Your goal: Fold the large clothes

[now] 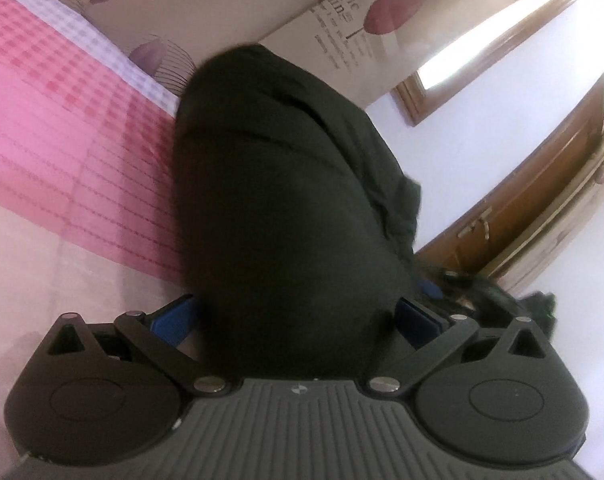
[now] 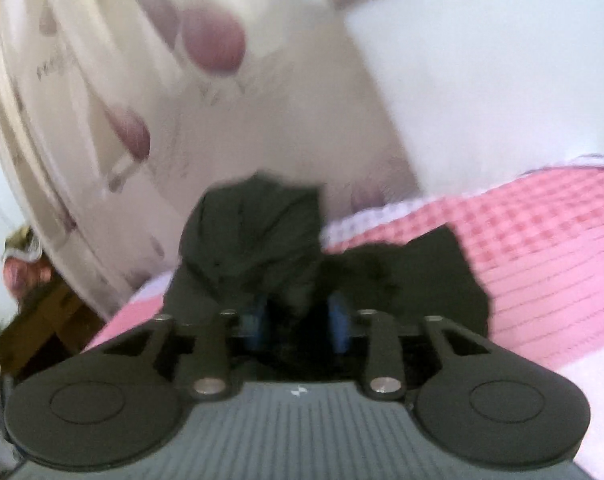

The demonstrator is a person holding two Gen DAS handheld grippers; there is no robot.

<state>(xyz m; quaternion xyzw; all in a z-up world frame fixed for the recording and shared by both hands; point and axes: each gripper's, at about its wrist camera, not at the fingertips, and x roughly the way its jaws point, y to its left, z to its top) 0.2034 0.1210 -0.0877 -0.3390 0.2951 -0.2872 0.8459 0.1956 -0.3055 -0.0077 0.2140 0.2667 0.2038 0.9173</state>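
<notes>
Garment (image 1: 285,200) runs toward twelve o'clock from the wide-spread left gripper (image 1: 297,316); right gripper (image 2: 297,320) pinches it (blurred).

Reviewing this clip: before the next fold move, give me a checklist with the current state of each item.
1. Left claw has fabric: ok. The dark garment fills the gap between its blue pads, though the pads sit wide apart, so whether they clamp it: cannot tell.
2. Right claw has fabric: ok. Dark cloth bunches between its pads.
3. Garment lifted off the pink checked bedspread: ok at both claws; part still lies on the bed in the right wrist view.
4. Garment spread flat between the claws: not ok, it looks bunched.
5. Right wrist view sharp enough to judge edges: not ok, blurred.
</notes>
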